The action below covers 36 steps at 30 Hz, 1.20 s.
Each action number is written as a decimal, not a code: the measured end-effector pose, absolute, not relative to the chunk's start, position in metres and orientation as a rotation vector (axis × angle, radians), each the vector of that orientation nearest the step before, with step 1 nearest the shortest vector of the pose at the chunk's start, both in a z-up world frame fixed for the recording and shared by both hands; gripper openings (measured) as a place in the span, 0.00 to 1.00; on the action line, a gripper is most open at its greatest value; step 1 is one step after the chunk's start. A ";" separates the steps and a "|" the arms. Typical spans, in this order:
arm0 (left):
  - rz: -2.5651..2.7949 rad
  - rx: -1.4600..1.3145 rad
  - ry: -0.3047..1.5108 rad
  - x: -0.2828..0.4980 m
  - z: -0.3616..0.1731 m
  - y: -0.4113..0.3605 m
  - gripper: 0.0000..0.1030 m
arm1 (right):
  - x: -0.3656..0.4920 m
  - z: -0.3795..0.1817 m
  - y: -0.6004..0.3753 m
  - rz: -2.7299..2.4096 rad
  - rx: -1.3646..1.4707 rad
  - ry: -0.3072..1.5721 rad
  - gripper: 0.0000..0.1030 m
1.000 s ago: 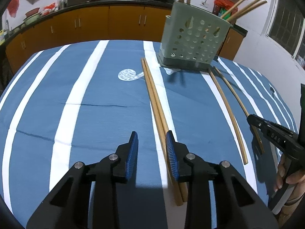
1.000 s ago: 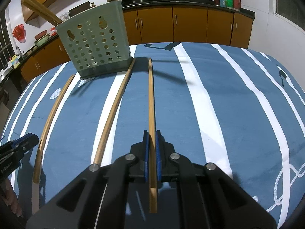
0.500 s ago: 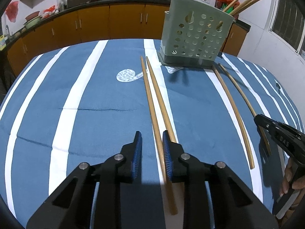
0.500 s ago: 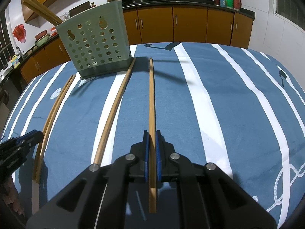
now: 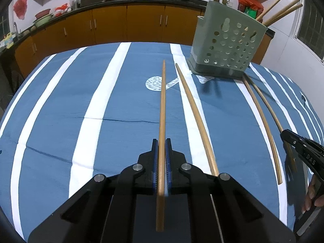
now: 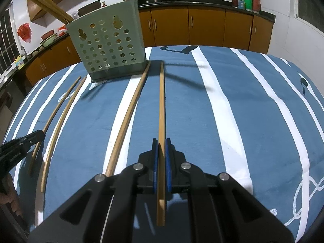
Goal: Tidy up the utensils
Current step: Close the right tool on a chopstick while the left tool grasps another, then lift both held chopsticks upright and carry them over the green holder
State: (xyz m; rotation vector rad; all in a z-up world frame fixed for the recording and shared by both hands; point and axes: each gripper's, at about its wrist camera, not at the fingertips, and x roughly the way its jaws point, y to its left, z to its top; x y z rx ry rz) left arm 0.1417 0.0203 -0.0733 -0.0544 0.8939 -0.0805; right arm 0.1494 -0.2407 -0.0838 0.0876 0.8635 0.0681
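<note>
my left hand-held gripper [image 5: 161,145] is clamped on one chopstick [image 5: 162,109], my right hand-held gripper [image 6: 161,145] on another [image 6: 161,109]; both point toward the green holder [image 6: 109,48] on the table [image 6: 253,111].

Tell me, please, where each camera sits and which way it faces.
Left wrist: sits on the left gripper, looks along its fingers, shut on a chopstick, toward the green holder; the right gripper and a hand show at the right edge.
Right wrist: sits on the right gripper, shut on another chopstick; the left gripper shows at the left.
Both share the holder and the striped tablecloth.
</note>
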 end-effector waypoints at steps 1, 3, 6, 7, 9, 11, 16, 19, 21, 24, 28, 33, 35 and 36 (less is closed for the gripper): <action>-0.082 -0.053 0.893 0.141 -0.073 0.020 0.08 | 0.150 -0.084 -0.241 0.067 0.092 0.865 0.09; -0.085 -0.043 0.891 0.140 -0.074 0.020 0.08 | 0.149 -0.084 -0.242 0.067 0.096 0.865 0.09; -0.088 -0.037 0.891 0.139 -0.074 0.019 0.08 | 0.149 -0.084 -0.242 0.067 0.093 0.865 0.09; -0.089 -0.037 0.891 0.139 -0.074 0.020 0.08 | 0.149 -0.084 -0.241 0.067 0.092 0.865 0.09; -0.091 -0.037 0.891 0.138 -0.074 0.020 0.08 | 0.149 -0.084 -0.241 0.067 0.091 0.866 0.10; -0.092 -0.035 0.891 0.138 -0.074 0.020 0.08 | 0.149 -0.084 -0.241 0.067 0.091 0.866 0.10; -0.094 -0.030 0.891 0.138 -0.074 0.020 0.08 | 0.149 -0.085 -0.241 0.067 0.090 0.865 0.09; -0.095 -0.022 0.891 0.137 -0.074 0.018 0.08 | 0.149 -0.085 -0.241 0.068 0.091 0.865 0.09; -0.094 -0.021 0.891 0.137 -0.074 0.018 0.08 | 0.149 -0.085 -0.241 0.068 0.090 0.865 0.09; -0.093 -0.020 0.891 0.137 -0.074 0.018 0.08 | 0.149 -0.085 -0.241 0.067 0.087 0.865 0.08; -0.093 -0.019 0.882 0.138 -0.068 0.019 0.08 | 0.149 -0.077 -0.244 0.061 0.076 0.842 0.08; -0.085 -0.029 0.806 0.140 -0.039 0.027 0.08 | 0.148 -0.043 -0.256 0.046 0.094 0.748 0.08; -0.082 -0.036 0.768 0.141 -0.025 0.030 0.08 | 0.146 -0.028 -0.260 0.040 0.099 0.706 0.08; -0.080 -0.039 0.745 0.141 -0.016 0.032 0.08 | 0.146 -0.023 -0.262 0.039 0.101 0.691 0.08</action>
